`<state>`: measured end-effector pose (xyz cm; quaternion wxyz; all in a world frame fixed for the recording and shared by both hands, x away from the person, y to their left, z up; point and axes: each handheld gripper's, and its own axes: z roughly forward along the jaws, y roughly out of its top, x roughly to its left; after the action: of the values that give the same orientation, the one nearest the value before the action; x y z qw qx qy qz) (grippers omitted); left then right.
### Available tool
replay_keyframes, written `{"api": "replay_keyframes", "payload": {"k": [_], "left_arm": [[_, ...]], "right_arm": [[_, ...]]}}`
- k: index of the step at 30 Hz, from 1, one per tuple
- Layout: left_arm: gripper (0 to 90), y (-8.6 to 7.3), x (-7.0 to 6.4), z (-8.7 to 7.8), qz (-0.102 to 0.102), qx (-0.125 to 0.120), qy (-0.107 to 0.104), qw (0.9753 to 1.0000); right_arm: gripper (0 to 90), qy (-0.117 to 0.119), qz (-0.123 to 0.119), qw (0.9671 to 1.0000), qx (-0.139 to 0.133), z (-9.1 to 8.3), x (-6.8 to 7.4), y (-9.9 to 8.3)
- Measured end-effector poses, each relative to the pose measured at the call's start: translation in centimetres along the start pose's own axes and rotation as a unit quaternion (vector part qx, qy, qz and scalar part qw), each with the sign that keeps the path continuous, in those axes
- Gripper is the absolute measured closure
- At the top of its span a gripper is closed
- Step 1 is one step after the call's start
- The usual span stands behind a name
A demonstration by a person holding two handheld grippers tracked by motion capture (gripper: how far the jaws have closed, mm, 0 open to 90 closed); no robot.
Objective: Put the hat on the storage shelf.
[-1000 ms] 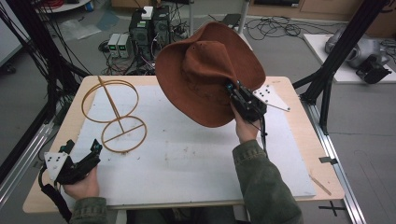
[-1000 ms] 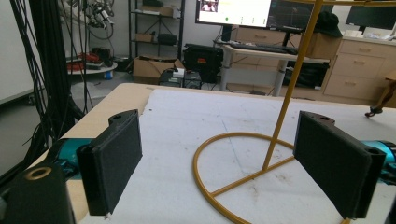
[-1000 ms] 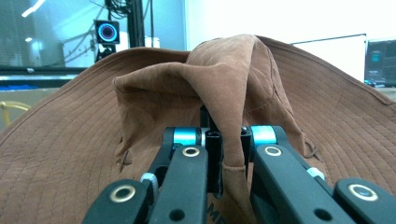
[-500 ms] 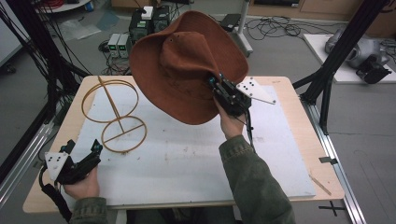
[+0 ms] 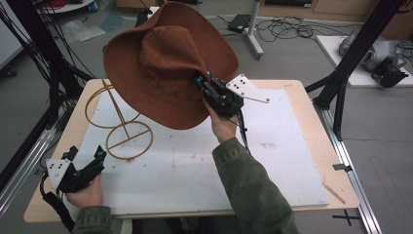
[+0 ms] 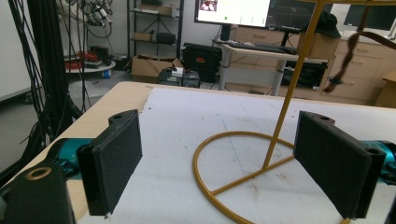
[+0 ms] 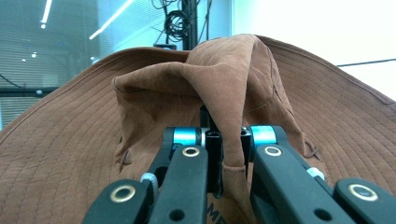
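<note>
The brown hat (image 5: 165, 73) hangs in the air above the far left part of the table (image 5: 292, 146), tilted with its crown toward the camera, over the top ring of the gold wire stand (image 5: 124, 134). The right gripper (image 5: 204, 83) has its jaws clamped on a fold of the crown (the pinched cloth shows plainly in the right gripper view (image 7: 233, 154)). The left gripper (image 5: 90, 158) rests near the table's near left corner, jaws wide apart, just beside the stand's base ring.
</note>
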<state>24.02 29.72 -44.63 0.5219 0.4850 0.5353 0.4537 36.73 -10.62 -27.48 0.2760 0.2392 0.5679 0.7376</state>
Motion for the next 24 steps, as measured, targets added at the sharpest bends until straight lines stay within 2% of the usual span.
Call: {"api": "replay_keyframes", "payload": {"k": [8, 9, 14, 17, 24], "left_arm": [[15.7, 0.0, 0.0, 0.0, -0.001, 0.000, -0.002, 1.0000], [15.7, 0.0, 0.0, 0.0, -0.001, 0.001, -0.001, 1.0000], [15.7, -0.1, 0.2, 0.0, -0.002, 0.000, 0.000, 1.0000], [15.7, -0.1, 0.2, 0.0, -0.002, 0.001, -0.001, 1.0000], [15.7, -0.1, 0.2, 0.0, -0.005, -0.001, 0.000, 1.0000]], "right_arm": [[88.7, 0.031, 0.007, 0.9995, 0.003, 2.2, 2.1, -0.6], [88.7, 0.040, 0.011, 0.9991, 0.006, 2.7, 2.7, -0.8], [88.6, 0.054, 0.013, 0.9984, 0.003, 3.8, 3.9, -1.0], [88.6, 0.071, 0.015, 0.9973, 0.006, 4.7, 4.9, -1.2], [88.6, 0.085, 0.019, 0.9961, 0.013, 6.0, 6.2, -1.9]]}}
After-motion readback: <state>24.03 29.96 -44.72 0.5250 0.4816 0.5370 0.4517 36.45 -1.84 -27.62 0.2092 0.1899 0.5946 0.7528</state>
